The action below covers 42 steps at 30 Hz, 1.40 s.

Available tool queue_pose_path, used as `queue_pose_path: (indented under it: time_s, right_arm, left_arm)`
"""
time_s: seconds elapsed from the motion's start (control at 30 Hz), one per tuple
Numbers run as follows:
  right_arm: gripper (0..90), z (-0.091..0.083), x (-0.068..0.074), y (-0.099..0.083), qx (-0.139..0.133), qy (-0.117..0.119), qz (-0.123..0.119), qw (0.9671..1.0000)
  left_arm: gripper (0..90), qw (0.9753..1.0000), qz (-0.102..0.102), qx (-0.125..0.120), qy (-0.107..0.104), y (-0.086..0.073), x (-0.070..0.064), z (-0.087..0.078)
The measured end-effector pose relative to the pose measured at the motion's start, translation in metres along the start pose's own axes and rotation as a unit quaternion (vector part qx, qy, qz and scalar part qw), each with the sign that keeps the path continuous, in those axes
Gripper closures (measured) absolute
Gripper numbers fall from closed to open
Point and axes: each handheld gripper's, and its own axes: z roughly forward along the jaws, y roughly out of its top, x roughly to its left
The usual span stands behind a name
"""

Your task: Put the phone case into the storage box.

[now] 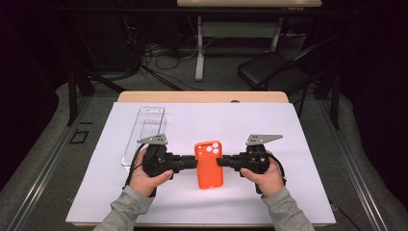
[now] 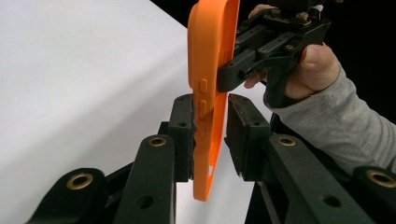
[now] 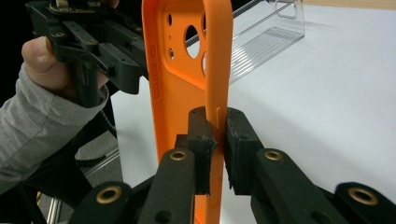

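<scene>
1. An orange phone case [image 1: 209, 164] sits at the middle of the white table sheet [image 1: 288, 144], held between the two grippers, its camera cut-outs at the far end.
2. The left gripper [image 1: 191, 162] comes in from the case's left side. In the left gripper view its jaws straddle the case's long edge where the side buttons are; one pad presses the case, while the other stands slightly off it, so I cannot tell whether the grip is fully closed.
3. The right gripper [image 1: 222, 161] comes in from the case's right side, directly opposite the left one. In the right gripper view its jaws are narrow and pinch the case's side wall, pads on both faces.
4. A clear plastic package [image 1: 144, 134] lies on the sheet beyond the left hand [image 1: 146, 179], apart from the case.
</scene>
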Motion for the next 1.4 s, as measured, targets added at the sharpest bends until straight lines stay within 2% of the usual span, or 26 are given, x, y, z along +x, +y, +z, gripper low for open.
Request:
queue_pose_path:
  time_s: [0.27,0.57,0.77,0.87,0.97,1.13,1.27,1.4]
  right_arm:
    - [82.1,-0.005,-0.004,0.000,-0.009,-0.018,0.007,0.9998]
    - [82.1,-0.010,-0.007,0.001,-0.020,-0.034,0.013,0.9991]
    - [82.1,-0.011,-0.007,0.001,-0.020,-0.044,0.012,0.9988]
    - [82.1,-0.011,-0.007,0.001,-0.024,-0.046,0.013,0.9986]
    - [82.1,-0.011,-0.007,0.001,-0.027,-0.047,0.014,0.9985]
    - [82.1,-0.012,-0.007,0.001,-0.031,-0.049,0.016,0.9982]
    - [82.1,-0.012,-0.007,0.001,-0.035,-0.053,0.016,0.9978]
    - [82.1,-0.011,-0.005,0.000,-0.039,-0.062,0.011,0.9973]
  left_arm:
    - [64.1,0.9997,0.007,-0.013,0.019,-0.001,0.003,0.001]
    - [55.8,0.9978,0.033,-0.026,0.052,-0.002,0.006,0.002]
    - [52.5,0.9970,0.029,-0.034,0.063,-0.002,0.008,0.002]
    - [49.9,0.9970,0.017,-0.038,0.065,-0.002,0.010,0.001]
    - [46.7,0.9953,0.025,-0.041,0.084,-0.001,0.013,-0.002]
    - [45.2,0.9924,0.029,-0.049,0.109,-0.001,0.015,-0.006]
    - [45.2,0.9910,0.033,-0.057,0.117,-0.001,0.017,-0.008]
    - [45.2,0.9900,0.026,-0.061,0.125,-0.002,0.018,-0.009]
